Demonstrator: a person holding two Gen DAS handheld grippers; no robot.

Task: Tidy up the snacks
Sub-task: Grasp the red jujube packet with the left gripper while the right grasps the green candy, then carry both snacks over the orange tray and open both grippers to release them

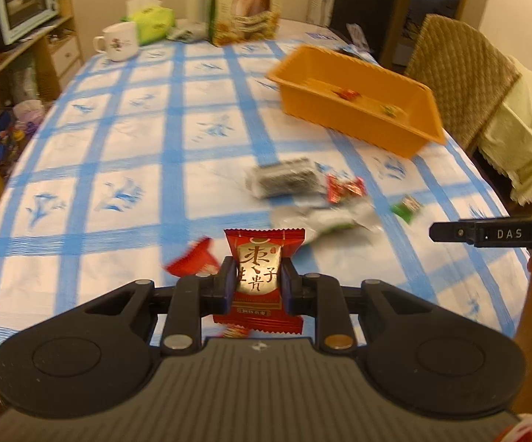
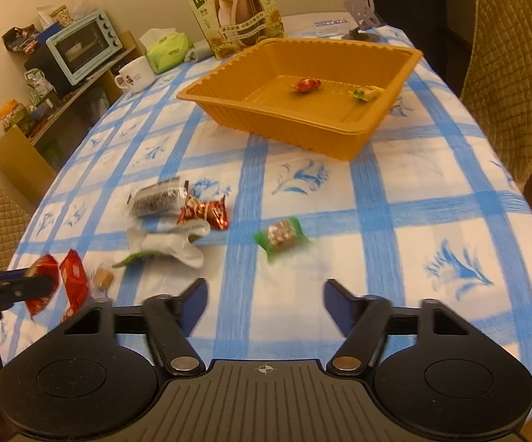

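Note:
My left gripper [image 1: 258, 280] is shut on a red snack packet [image 1: 260, 258] with gold lettering, held above the near table edge; it also shows in the right wrist view [image 2: 41, 287]. Another red packet [image 1: 192, 261] lies just left of it. My right gripper [image 2: 265, 302] is open and empty above the tablecloth, short of a green candy [image 2: 282, 235]. An orange tray [image 2: 339, 136] stands further back and holds a red candy [image 2: 306, 84] and a yellow-green candy [image 2: 367, 93]. A dark seaweed pack [image 2: 155, 199], red candies [image 2: 203, 211] and a white-green wrapper [image 2: 170, 245] lie between.
A sunflower-seed box [image 2: 234, 11], a tissue pack [image 2: 168, 49] and a white mug [image 2: 135, 73] stand at the table's far end. A shelf with a toaster oven [image 2: 81, 46] is on the left. A padded chair [image 2: 513, 73] is on the right.

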